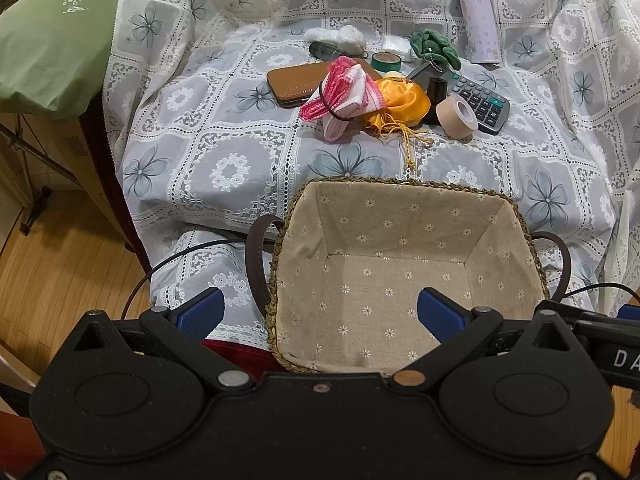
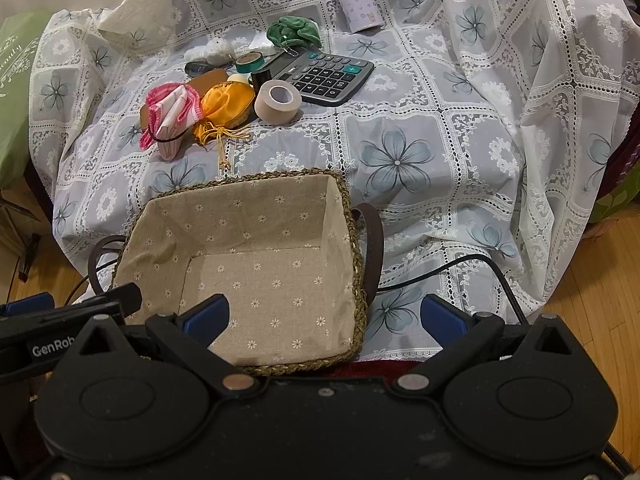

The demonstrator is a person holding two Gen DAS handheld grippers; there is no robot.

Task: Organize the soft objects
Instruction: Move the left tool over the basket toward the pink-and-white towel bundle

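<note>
A: Are the jaws wide?
B: Yes, left gripper and right gripper hold nothing.
A: Where's the basket?
B: Right by both. The pink cloth lies far ahead.

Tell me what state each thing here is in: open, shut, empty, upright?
Fabric-lined woven basket: empty.
Left gripper: open, holding nothing.
Right gripper: open, holding nothing.
Orange satin drawstring pouch: drawn shut.
Pink striped cloth bundle: tied with a black band.
Lilac drinking bottle: capped.
</note>
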